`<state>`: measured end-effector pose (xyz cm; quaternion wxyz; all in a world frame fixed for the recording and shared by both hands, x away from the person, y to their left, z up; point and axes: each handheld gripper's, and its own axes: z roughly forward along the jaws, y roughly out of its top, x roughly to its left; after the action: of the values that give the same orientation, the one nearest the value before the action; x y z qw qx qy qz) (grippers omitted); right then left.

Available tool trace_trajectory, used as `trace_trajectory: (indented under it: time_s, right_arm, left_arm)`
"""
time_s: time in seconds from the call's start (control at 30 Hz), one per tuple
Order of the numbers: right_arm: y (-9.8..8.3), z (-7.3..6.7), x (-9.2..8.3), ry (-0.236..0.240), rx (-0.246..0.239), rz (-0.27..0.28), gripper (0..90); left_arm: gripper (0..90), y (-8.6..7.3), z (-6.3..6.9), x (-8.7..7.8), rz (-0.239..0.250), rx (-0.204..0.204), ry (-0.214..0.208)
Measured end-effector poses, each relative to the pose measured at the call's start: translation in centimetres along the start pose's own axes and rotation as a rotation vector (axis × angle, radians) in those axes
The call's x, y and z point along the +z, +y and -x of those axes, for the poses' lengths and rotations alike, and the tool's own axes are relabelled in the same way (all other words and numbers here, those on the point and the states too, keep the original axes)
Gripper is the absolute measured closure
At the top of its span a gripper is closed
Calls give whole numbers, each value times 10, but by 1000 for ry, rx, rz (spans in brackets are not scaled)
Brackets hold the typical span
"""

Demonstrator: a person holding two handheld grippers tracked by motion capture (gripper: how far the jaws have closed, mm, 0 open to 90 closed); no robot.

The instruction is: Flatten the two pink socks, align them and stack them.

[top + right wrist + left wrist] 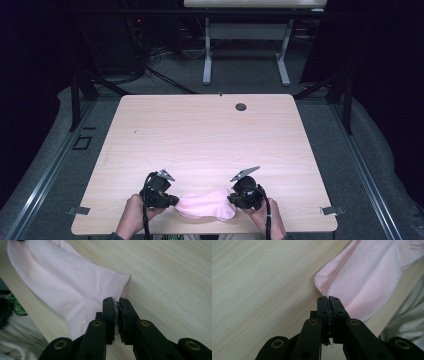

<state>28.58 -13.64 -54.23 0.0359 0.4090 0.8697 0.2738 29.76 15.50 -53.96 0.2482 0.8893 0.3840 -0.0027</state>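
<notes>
Pink sock [207, 205] lies near the front edge of the light wooden surface [210, 135], stretched between the two grippers, roughly centred left to right. It bulges slightly in the middle and sags toward the near edge at its right end.

Left gripper [172, 200] sits at the sock's left end, held in the person's left hand [134, 212]. In the left gripper view the jaws stand pressed together, with only a thin seam between them; the left gripper [328, 298] meets the sock [367, 277] at its rounded end, and a sliver of fabric edge appears caught in the seam. Clamped on the sock, as far as the frame lets me tell.

Right gripper [231, 199] sits at the sock's right end, held in the person's right hand [267, 220]. In the right gripper view the right gripper [115, 300] has a fold of pink fabric plainly pinched between its jaws, just beside the ribbed cuff of the sock [60, 282]. Jaws nearly together, clamped on the fabric.

Grey three-cornered plates stand atop both grippers in the high view. Cables trail back toward the person.

Elsewhere on the surface: a small dark round grommet [241, 107] near the far edge, well apart from the sock. Beyond the surface, a white-legged table [247, 45] stands on the grey floor.
</notes>
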Motion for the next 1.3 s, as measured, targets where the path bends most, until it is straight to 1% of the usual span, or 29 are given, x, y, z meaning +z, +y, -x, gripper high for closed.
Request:
trace_trajectory:
  time_s: [0.03,0.07,0.1,0.13,0.2,0.23,0.27,0.3,0.33,0.37,0.4,0.5,0.57,0.6,0.63,0.7,0.77,0.8,0.83,0.87,0.9,0.97,1.0,1.07,1.1,1.13,1.17,1.23,1.3]
  right_arm:
    - [-1,-1,3,-9,-14,-8,828]
    - [-3,-3,7,-32,-27,0,821]
    - [-4,-6,9,-58,-47,-10,818]
    - [-5,-8,11,-68,-54,-3,814]
    - [-7,-10,13,-82,-63,4,800]
    - [-7,-10,12,-92,-72,-9,791]
    - [-8,-11,13,-100,-69,5,782]
    - [-8,-10,13,-108,-80,1,765]
    - [-8,-10,13,-109,-81,4,744]
    - [-9,-10,13,-115,-83,5,733]
    - [-9,-9,13,-118,-82,7,721]
    - [-11,-7,11,-115,-66,9,659]
    - [-13,-4,8,-102,-52,43,602]
    - [-14,-3,6,-103,-44,58,599]
    - [-15,-2,2,-101,-44,73,574]
    - [-17,1,-2,-104,-33,118,506]
    - [-18,5,-9,-109,-19,152,382]
    - [-18,6,-12,-119,-10,163,303]
    - [-18,8,-16,-139,0,181,231]
    - [-18,10,-20,-156,4,201,170]
    - [-19,13,-25,-161,6,208,139]
    - [-20,21,-35,-162,24,234,107]
    - [-23,26,-40,-167,42,254,78]
    - [-26,33,-46,-178,58,277,39]
    - [-29,37,-48,-184,71,286,25]
    - [-29,37,-48,-184,71,286,25]
    - [-35,45,-51,-224,78,280,0]
    - [-41,51,-52,-245,94,286,0]
    - [-47,59,-51,-270,118,288,0]
  left_arm:
    - [839,0,0,2,4,-5,24]
    - [819,0,1,5,2,-6,40]
    - [808,0,2,6,4,-1,56]
    - [792,0,4,8,4,4,78]
    - [763,-2,6,12,3,14,104]
    - [739,-2,8,13,0,23,131]
    - [711,-2,9,14,-6,36,154]
    - [672,-2,10,15,-5,42,181]
    - [601,-3,10,15,-2,39,195]
    - [554,-3,11,15,6,37,207]
    - [514,-4,11,14,13,37,218]
    - [372,-6,11,8,51,23,223]
    - [300,-8,11,2,79,16,231]
    - [274,-9,10,-2,98,11,234]
    - [245,-9,9,-4,106,8,234]
    - [196,-10,8,-10,129,-3,243]
    - [162,-12,6,-15,148,-12,254]
    - [151,-13,5,-17,162,-19,258]
    - [145,-14,2,-19,172,-26,267]
    - [131,-16,-1,-22,181,-36,283]
    - [113,-18,-5,-24,184,-46,289]
    - [82,-23,-14,-28,201,-71,312]
    - [69,-25,-17,-29,203,-79,320]
    - [41,-31,-25,-31,215,-111,333]
    - [29,-34,-29,-32,225,-131,348]
    - [16,-34,-29,-32,225,-131,348]
    - [2,-42,-39,-32,237,-172,360]
    - [1,-50,-48,-30,246,-211,376]
    - [1,-57,-57,-26,243,-246,389]
